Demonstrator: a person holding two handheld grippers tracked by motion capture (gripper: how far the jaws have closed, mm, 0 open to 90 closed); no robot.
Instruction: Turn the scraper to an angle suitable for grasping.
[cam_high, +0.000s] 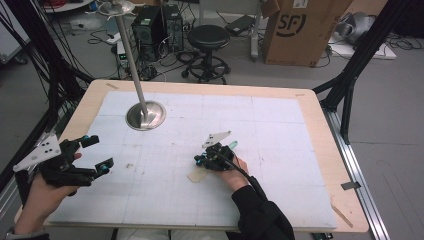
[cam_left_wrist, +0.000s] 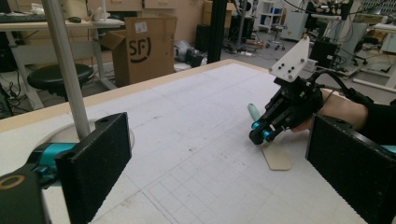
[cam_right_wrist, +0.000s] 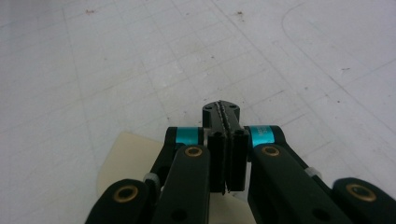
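A wooden worktop (cam_high: 320, 125) carries a white gridded mat (cam_high: 270, 130), scuffed and marked with small dark specks. Near the mat's far left corner a round metal base (cam_high: 145, 115) holds a slim metal pole (cam_high: 131, 55) that rises up and away. Beyond the worktop the room is cluttered: a black round stool (cam_high: 208, 37), a cardboard box (cam_high: 300, 30) printed with "SF", computer towers (cam_high: 157, 25), loose cables on a grey floor and black frame legs at the right.

The task's thing is a flat cream spatula (cam_left_wrist: 276, 156) with a teal handle (cam_left_wrist: 253, 112), lying on the mat right of centre on the near half. The right gripper (cam_high: 200, 161) sits directly over it, low against the mat; in the right gripper view its jaws are pressed together, with the cream blade (cam_right_wrist: 123, 161) lying beneath and just left of them. Whether they pinch the blade's edge I cannot tell. The teal handle pokes out on the far side of that gripper.

The left gripper (cam_high: 98, 154) is held at the mat's near left edge, well apart from the spatula, its jaws spread wide and holding nothing.
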